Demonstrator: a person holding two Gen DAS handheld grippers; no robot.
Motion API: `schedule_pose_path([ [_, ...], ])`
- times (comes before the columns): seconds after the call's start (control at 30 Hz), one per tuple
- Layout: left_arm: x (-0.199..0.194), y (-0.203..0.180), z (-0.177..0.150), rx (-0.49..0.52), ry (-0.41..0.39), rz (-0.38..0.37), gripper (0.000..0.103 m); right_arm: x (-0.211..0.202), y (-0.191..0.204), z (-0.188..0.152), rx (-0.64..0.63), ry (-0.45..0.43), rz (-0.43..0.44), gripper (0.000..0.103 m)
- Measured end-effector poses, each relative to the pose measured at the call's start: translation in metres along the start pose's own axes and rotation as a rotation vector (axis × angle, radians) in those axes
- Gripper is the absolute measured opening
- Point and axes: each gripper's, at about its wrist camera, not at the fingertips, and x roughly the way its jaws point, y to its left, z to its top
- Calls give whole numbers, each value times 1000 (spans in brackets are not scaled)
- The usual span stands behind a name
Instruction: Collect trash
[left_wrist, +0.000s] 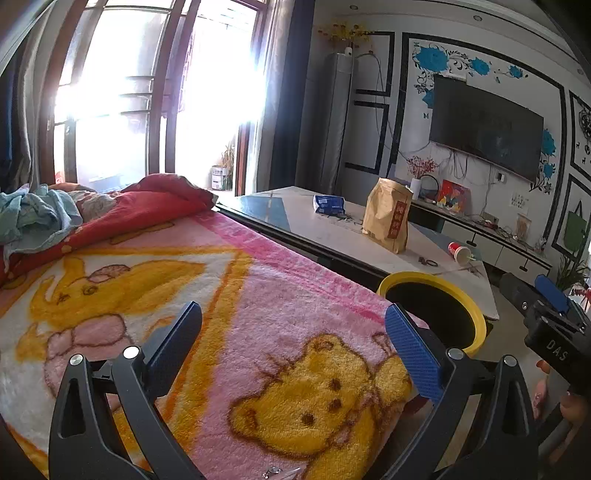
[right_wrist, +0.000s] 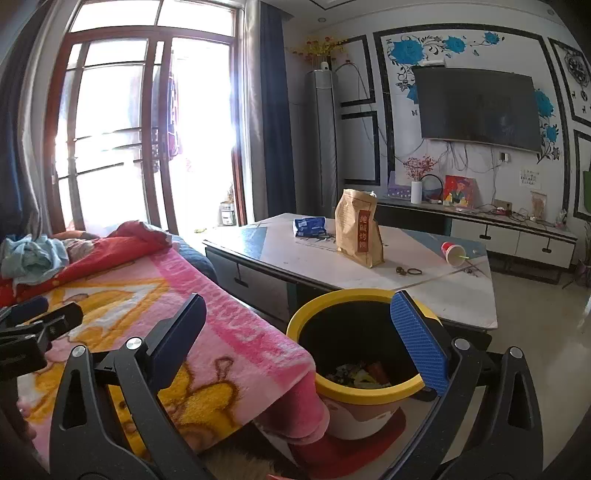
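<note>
Now over the pink cartoon blanket (left_wrist: 258, 314): left gripper (left_wrist: 293, 328), jaws spread wide, nothing between them. Beside it over the yellow-rimmed trash bin (right_wrist: 354, 391): right gripper (right_wrist: 299, 326), jaws likewise wide apart and empty. Inside the bin, mixed scraps at the bottom. Beyond, on the white coffee table (right_wrist: 436, 295): brown paper bag (right_wrist: 358, 232) standing upright, blue packet (right_wrist: 309, 226) lying behind it, red paper cup (right_wrist: 453, 253) tipped on its side near the far right edge, well apart from the bin.
</note>
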Motion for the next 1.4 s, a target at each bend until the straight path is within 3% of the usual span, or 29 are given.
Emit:
schedule_pose_path([
  [1.4,-2,-6,-2,3,4,-7,97,-2,-3,0,-1,1,-19,92],
])
